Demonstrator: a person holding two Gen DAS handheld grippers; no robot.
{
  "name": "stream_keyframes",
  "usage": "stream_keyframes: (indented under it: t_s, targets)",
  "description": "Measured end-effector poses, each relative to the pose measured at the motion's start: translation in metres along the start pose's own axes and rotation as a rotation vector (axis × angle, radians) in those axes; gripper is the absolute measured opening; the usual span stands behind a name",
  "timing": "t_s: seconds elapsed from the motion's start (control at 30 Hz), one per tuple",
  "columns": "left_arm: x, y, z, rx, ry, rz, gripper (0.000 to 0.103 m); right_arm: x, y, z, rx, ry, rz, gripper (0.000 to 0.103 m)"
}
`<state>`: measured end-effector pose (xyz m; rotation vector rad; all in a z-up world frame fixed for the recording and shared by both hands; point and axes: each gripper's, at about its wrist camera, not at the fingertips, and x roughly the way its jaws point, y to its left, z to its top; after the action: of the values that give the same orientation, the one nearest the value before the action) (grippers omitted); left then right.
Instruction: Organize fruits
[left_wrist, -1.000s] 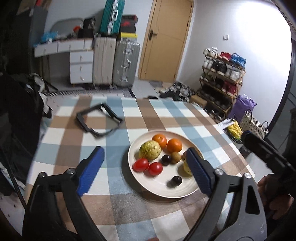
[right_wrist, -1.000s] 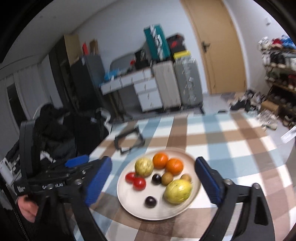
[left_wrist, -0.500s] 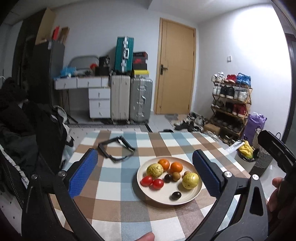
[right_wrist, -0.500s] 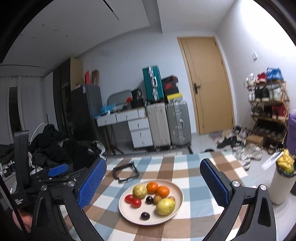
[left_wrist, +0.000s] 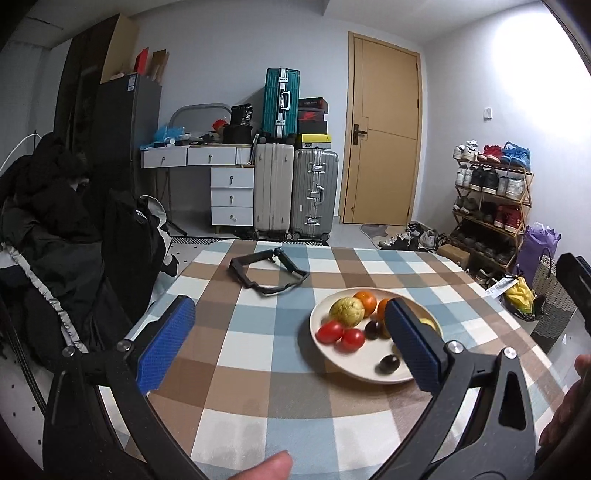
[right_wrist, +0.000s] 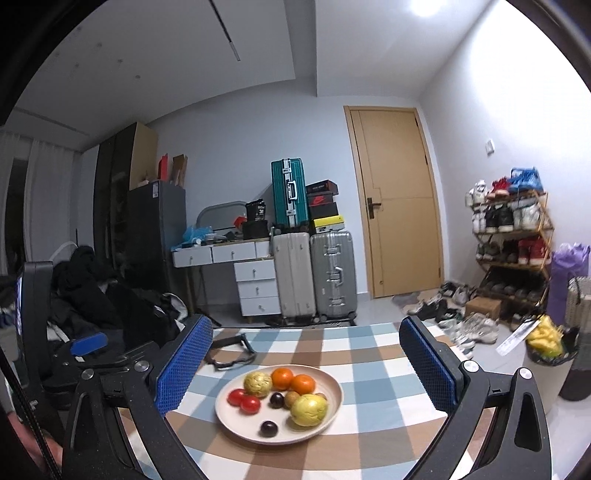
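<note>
Jaws spread, plate (right_wrist: 334, 400) between (right view)

Indoor artificial light, moderately bright, cool white. Source sits high on the right: a blown-out glare patch washes the right wall (left_wrist: 524, 85) in the left wrist view, and a ceiling light (right_wrist: 424, 5) burns white at the top edge of the right wrist view. Shadows soft; dark coats (left_wrist: 55, 229) at left lose detail. Strong fisheye bend: door (right_wrist: 397, 199) and walls curve, black vignette fills the corners. Plate (left_wrist: 321, 328) and fruit slightly motion-blurred in the left wrist view, sharper in the right. Fingertip (left_wrist: 267, 469) at the bottom edge is out of focus.
</note>
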<state>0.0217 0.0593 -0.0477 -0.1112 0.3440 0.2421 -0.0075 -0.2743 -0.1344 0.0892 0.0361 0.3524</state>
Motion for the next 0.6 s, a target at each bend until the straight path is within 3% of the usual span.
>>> stream_keyframes:
  t_s: [0.6]
  targets:
    - [0.031, -0.01, -0.047, 0.104, 0.0, 0.008, 0.102, 0.041, -0.003, -0.055, -0.039, 0.134, -0.042, 0.103]
